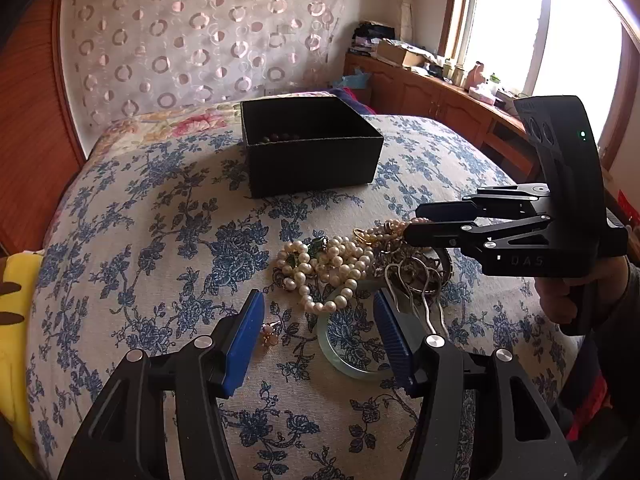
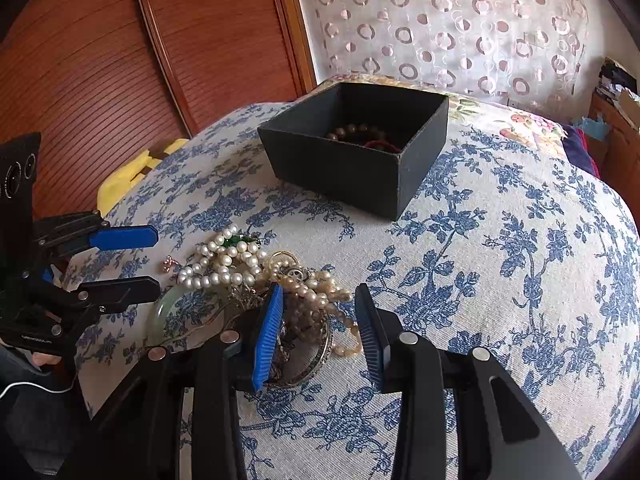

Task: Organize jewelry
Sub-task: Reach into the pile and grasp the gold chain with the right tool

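A heap of jewelry lies on the floral bedspread: a white pearl necklace [image 1: 324,264] [image 2: 224,264], a pinkish pearl strand [image 2: 320,292] [image 1: 390,227], a pale jade bangle [image 1: 348,354] [image 2: 158,312], a silver bangle [image 2: 316,356] and a small pink earring [image 1: 270,330] [image 2: 170,262]. A black box [image 1: 308,148] [image 2: 356,148] behind holds a brown bead bracelet [image 2: 356,130]. My left gripper [image 1: 318,332] [image 2: 156,258] is open over the jade bangle. My right gripper [image 2: 318,332] [image 1: 410,222] is open, its jaws on either side of the pinkish pearls.
A yellow cloth [image 1: 16,320] [image 2: 132,172] lies at the bed's left edge. A wooden wardrobe [image 2: 120,60] stands beyond it. A patterned curtain [image 1: 200,32] hangs behind the bed. A cluttered wooden cabinet [image 1: 432,88] runs under the window.
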